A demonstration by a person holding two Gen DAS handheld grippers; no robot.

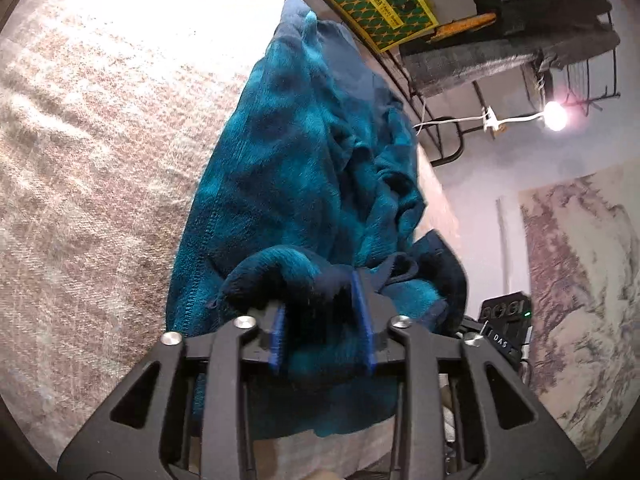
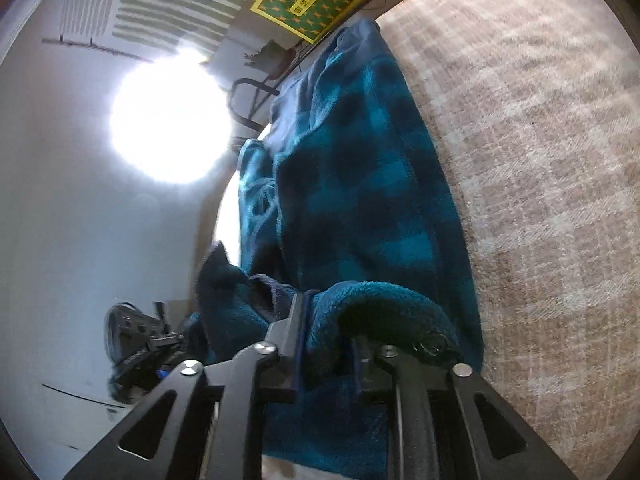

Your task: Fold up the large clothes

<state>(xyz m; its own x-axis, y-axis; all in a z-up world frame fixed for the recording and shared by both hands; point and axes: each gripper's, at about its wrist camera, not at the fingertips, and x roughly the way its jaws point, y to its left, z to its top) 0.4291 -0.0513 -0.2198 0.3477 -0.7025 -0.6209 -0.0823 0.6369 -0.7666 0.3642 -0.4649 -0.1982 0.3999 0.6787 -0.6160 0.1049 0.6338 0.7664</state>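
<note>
A beige and cream checked woven blanket covers the work surface, with a pale wall, a bright lamp and a green and yellow patterned box at the far edge. On the blanket lies a teal and navy checked fleece garment, stretched away from both cameras in a long, rumpled strip. The left gripper, black with blue pads, stands partly open, a thick fold of the fleece lying between its fingers; whether the pads still press on it cannot be told. The right gripper is also parted somewhat, with a rolled fleece edge bulging between and over its fingers; its grip is likewise unclear.
</note>
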